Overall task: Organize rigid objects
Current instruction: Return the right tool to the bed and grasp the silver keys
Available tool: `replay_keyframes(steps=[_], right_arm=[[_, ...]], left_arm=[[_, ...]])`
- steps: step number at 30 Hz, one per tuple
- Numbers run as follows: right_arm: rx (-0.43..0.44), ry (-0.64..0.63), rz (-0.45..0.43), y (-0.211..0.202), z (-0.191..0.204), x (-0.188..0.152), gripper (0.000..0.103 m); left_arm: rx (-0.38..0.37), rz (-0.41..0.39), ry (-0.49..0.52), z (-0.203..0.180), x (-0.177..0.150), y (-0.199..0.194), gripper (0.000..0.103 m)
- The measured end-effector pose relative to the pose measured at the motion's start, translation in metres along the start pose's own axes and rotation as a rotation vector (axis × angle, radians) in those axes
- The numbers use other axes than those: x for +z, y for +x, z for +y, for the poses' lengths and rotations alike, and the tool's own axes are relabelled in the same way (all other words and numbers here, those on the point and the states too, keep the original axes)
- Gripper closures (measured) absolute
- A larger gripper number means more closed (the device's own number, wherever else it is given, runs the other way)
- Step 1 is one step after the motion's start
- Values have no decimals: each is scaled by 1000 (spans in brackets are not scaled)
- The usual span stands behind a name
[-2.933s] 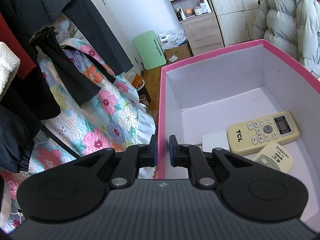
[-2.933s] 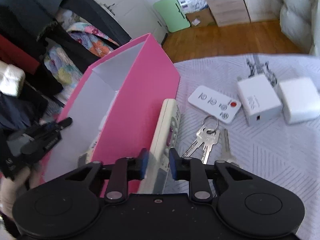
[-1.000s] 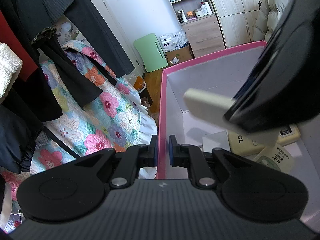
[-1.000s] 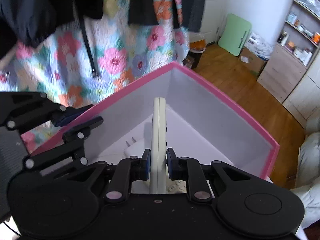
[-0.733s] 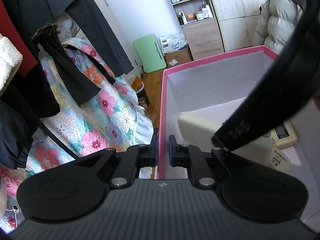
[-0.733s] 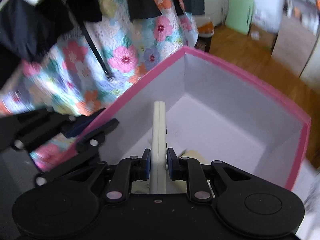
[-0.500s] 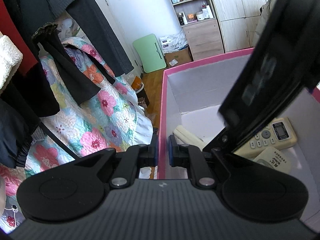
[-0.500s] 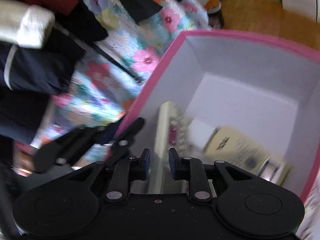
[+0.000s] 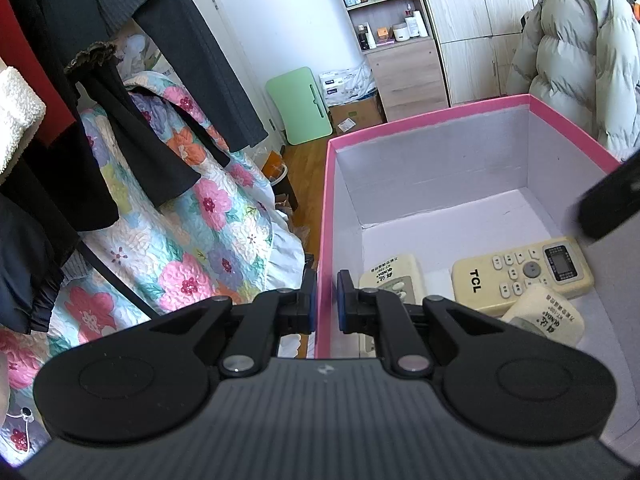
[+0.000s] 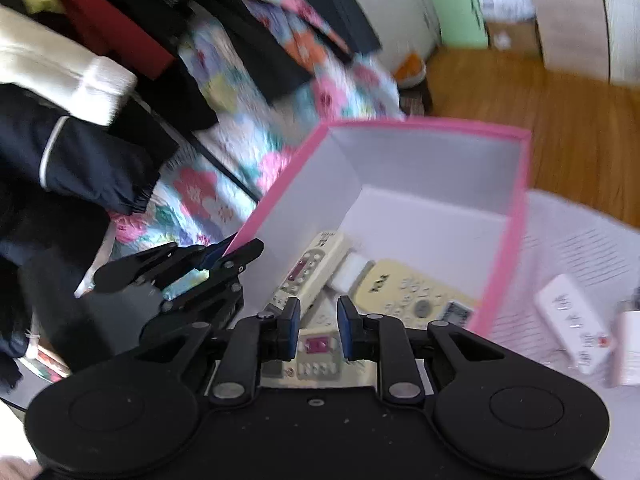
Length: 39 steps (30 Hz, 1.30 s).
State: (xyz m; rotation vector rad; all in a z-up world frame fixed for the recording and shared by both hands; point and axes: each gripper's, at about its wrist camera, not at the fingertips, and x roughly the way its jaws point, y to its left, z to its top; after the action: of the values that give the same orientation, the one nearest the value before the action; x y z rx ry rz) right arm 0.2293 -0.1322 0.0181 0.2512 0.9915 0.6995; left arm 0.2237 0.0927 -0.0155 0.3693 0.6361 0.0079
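The big pink cardboard box with white inside walls (image 9: 440,168) sits on a bed with a pale ribbed cover (image 10: 580,248). The left gripper (image 9: 327,297) holds the box. Its jaws are squeezed on the box's thin pink side wall, one jaw outside and one jaw inside.

The right gripper (image 10: 318,330) hangs over the near end of the box. Its jaws are apart and nothing is between them. Just under them lies a long cream remote with a pink strip of buttons (image 10: 308,276). It rests on the box floor, right beside the wall that the left gripper holds.

More things are already in the box. A wide yellowish remote with TCL on it (image 9: 520,272) lies in the middle of the box floor. A small white block (image 10: 352,272) peeks out between the two remotes. Another cream remote with black writing (image 9: 544,316) leans at the near end of the box, next to the TCL one.

So a good part of the tidying looks done. Some things are still left outside the box, on the bed cover to its right. A flat white remote with a red button (image 10: 572,328) lies there, and a white blocky thing (image 10: 626,344) sits just past it at the edge of the right view. These probably go in next.
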Motion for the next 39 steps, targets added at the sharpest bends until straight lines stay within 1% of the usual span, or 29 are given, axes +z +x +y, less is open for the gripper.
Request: replay_keyframes(steps=[3, 7, 10, 11, 13, 15, 19, 22, 24, 25, 27, 28, 29, 30, 31, 32, 33, 34, 36, 39], right_arm=[[-46, -29, -64, -34, -11, -17, 76], [-137, -6, -129, -71, -37, -45, 75], [-232, -6, -180, -85, -56, -76, 71], [-258, -16, -196, -88, -62, -85, 64], [-339, -25, -234, -88, -72, -104, 54], [-372, -9, -238, -80, -79, -113, 54], [-370, 48, -217, -63, -92, -122, 54], [-379, 67, -183, -41, -96, -121, 47], [-419, 82, -164, -26, -97, -121, 45], [-445, 68, -164, -21, -96, -121, 42], [-486, 25, -174, -15, -89, -123, 40], [-500, 1, -168, -12, -84, -124, 44], [-518, -24, -168, -10, -80, -124, 62], [-551, -55, -167, -8, -76, -125, 74], [-570, -68, -173, -8, -74, -125, 73], [-567, -51, -179, -10, -75, -124, 74], [-555, -14, -206, -17, -79, -126, 74], [-538, 22, -257, -26, -80, -127, 74], [-479, 61, -300, -44, -84, -131, 74], [-419, 120, -350, -61, -86, -131, 74]], left_arm=[[3, -4, -3, -1, -1, -1, 94], [17, -9, 20, -3, 0, -1, 94], [23, -11, 32, -5, 0, -1, 94], [26, -10, 36, -6, 0, -1, 94], [25, -10, 35, -6, 0, -1, 94], [23, -11, 32, -6, 0, -1, 94], [24, -11, 30, -7, 0, -1, 93], [25, -10, 30, -6, 0, -1, 93], [24, -11, 29, -7, 0, -1, 93], [23, -12, 28, -6, 0, -1, 93], [24, -12, 30, -6, 0, -1, 93], [23, -12, 29, -6, 0, -2, 93], [22, -12, 27, -6, 0, -2, 93], [21, -13, 25, -5, 0, -2, 93], [21, -13, 26, -5, 0, -2, 93], [22, -12, 26, -4, 0, -2, 93], [20, -13, 26, -4, 0, -2, 93], [20, -13, 26, -4, 0, -2, 93], [21, -13, 27, -5, 0, -2, 93], [21, -13, 27, -5, 0, -2, 93]])
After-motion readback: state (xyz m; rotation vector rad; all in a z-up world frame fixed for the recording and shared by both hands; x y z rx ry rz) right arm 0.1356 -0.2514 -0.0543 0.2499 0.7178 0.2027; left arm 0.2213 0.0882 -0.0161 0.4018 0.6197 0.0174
